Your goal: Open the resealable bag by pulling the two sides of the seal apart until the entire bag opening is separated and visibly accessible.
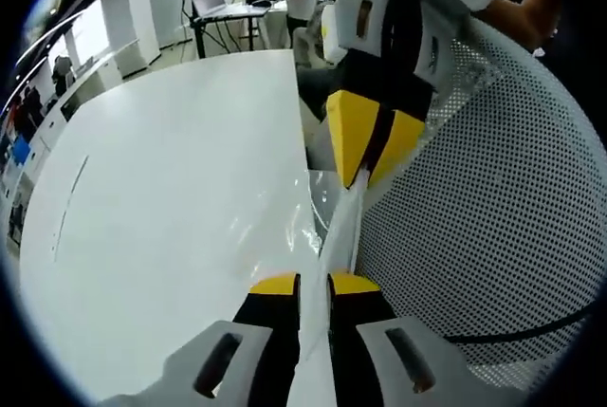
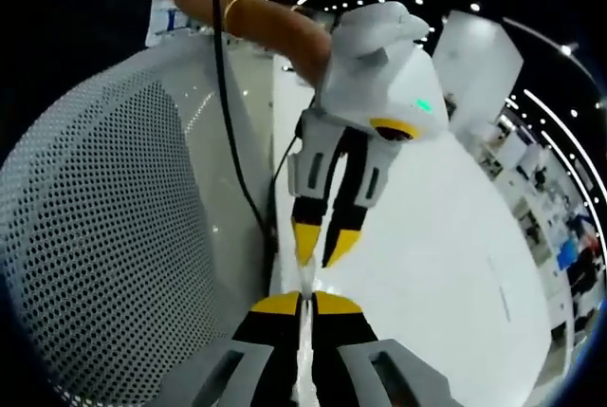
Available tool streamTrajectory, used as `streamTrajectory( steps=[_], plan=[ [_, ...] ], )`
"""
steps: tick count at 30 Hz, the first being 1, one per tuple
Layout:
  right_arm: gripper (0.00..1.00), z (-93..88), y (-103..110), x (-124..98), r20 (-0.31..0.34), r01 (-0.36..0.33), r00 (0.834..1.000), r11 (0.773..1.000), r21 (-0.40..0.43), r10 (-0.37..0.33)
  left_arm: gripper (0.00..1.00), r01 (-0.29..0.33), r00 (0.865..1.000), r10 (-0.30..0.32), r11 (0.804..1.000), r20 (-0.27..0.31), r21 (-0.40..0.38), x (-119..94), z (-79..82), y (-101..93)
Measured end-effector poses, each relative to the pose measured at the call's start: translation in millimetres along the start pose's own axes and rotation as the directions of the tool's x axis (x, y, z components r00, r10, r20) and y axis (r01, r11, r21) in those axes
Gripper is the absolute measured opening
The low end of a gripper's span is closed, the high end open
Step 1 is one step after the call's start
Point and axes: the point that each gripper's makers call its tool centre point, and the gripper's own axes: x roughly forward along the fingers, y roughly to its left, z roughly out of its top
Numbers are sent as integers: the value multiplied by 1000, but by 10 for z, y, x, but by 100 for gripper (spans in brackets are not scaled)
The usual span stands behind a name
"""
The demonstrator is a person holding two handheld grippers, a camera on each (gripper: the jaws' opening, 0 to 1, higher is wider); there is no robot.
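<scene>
Pinching from opposite ends, the two tongs face each other nose to nose along the bag's top edge. In the left gripper view, the left tongs (image 1: 314, 285) have their yellow-tipped jaws nearly together, with a thin strip of the resealable bag (image 1: 341, 222) running up between them; the right tongs (image 1: 372, 146) come in from the top of the view, tips closed onto that same strip. The right gripper view mirrors this: the right tongs (image 2: 304, 304) are pressed onto the clear film and the left tongs (image 2: 322, 236) meet it just beyond. The bag's seal seems to lie along the line joining the two, edge-on to both cameras, just over the white surface (image 1: 171, 198) and beside a white perforated panel (image 1: 512, 208). Whether each holds a separate side of the seal cannot be made out. If so, the pull should go crosswise to that line, each hand equally near.
</scene>
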Motion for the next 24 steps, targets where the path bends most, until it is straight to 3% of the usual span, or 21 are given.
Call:
streamTrajectory(
  steps=[4,10,16,19,24],
  plan=[
    [0,4,-22,-4,2,10,1000,1000,3,-10,0,-8,1000,8,1000,2,7,9,4,6],
    [0,-24,-40,1,-10,18,1000,1000,12,-18,0,-17,1000,17,999,9,-30,7,3,3],
    [5,-19,-161,-41,11,75,997,994,78,-76,0,-34,998,40,991,38,-128,-81,81,41],
    [6,9,-156,-39,21,76,997,995,72,-78,0,-76,997,78,990,18,-116,-100,96,100],
    [7,96,-227,-78,55,114,992,992,55,-117,0,-95,995,94,988,-9,-120,-81,152,137]
  ],
)
